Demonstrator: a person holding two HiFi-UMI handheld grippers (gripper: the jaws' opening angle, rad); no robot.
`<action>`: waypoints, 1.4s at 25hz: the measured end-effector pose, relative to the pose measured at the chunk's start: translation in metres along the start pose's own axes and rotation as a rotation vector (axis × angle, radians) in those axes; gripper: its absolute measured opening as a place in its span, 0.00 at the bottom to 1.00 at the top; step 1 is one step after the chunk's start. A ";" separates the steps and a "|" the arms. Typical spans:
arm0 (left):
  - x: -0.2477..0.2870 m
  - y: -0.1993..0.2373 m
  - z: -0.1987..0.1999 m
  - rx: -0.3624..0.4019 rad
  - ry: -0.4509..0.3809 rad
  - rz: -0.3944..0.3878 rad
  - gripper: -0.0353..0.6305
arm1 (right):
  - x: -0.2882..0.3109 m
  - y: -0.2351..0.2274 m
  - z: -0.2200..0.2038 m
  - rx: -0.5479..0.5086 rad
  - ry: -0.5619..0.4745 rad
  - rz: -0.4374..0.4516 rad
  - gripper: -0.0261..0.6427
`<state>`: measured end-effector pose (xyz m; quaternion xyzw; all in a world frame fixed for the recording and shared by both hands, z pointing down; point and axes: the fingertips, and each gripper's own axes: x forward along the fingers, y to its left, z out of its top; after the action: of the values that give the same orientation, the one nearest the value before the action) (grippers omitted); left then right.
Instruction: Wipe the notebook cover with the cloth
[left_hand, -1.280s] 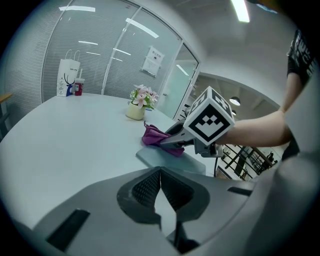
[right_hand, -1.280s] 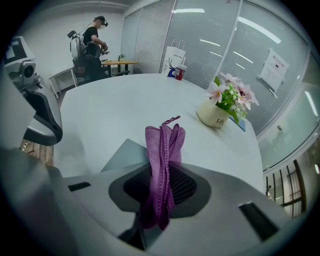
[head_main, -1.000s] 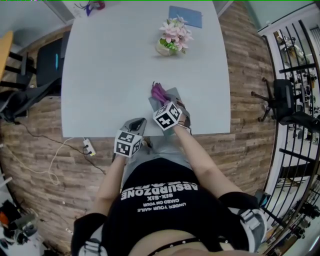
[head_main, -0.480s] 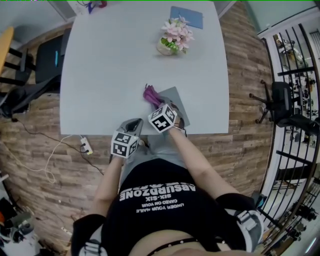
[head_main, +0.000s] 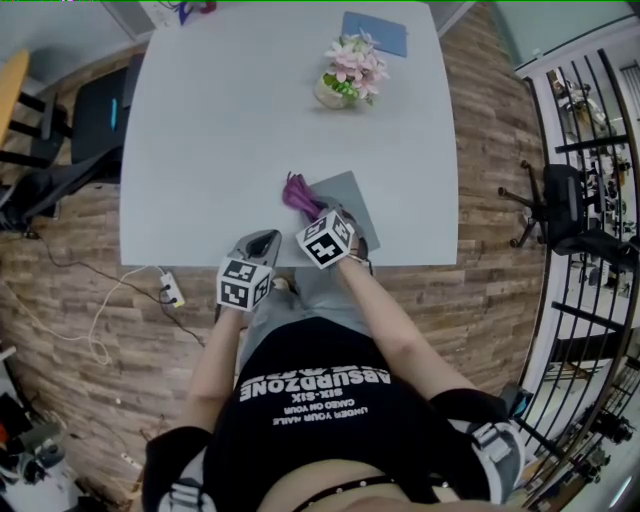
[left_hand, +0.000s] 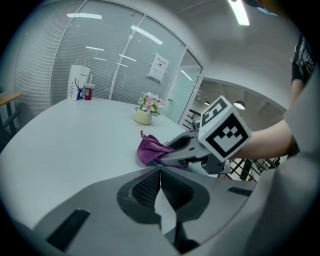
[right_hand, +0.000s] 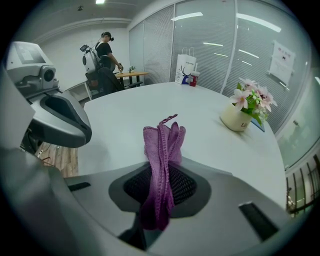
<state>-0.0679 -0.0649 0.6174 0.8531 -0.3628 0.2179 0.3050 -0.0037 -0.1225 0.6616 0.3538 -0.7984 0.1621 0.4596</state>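
A grey notebook (head_main: 350, 196) lies near the table's front edge. My right gripper (head_main: 307, 207) is shut on a purple cloth (head_main: 296, 190), which sits at the notebook's left corner. In the right gripper view the cloth (right_hand: 163, 145) stands bunched up out of the shut jaws (right_hand: 162, 172), and the notebook is hidden beneath. From the left gripper view, the cloth (left_hand: 150, 149) pokes out ahead of the right gripper (left_hand: 186, 148). My left gripper (head_main: 262, 246) hovers at the table's front edge, left of the notebook; its jaws (left_hand: 160, 181) are shut with nothing between them.
A pot of pink flowers (head_main: 348, 74) stands at the far middle of the white table (head_main: 220, 130), with a blue sheet (head_main: 373, 32) behind it. A paper bag (right_hand: 185, 67) is at the far corner. A person (right_hand: 102, 54) stands by a desk in the background.
My right gripper has carried the cloth leftward across the notebook to its left corner. The left gripper has drifted slightly left along the table edge.
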 end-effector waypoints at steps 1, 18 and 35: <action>0.000 0.000 0.000 -0.002 0.001 0.001 0.08 | -0.001 0.001 -0.001 -0.004 0.001 -0.002 0.17; -0.003 -0.001 -0.002 0.006 0.004 -0.005 0.08 | -0.022 0.015 -0.032 0.015 0.009 0.044 0.17; 0.009 -0.004 0.005 0.011 0.015 -0.009 0.08 | -0.022 -0.047 -0.037 0.133 -0.002 -0.004 0.17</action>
<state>-0.0584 -0.0698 0.6177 0.8547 -0.3556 0.2251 0.3040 0.0598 -0.1243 0.6588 0.3854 -0.7856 0.2136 0.4344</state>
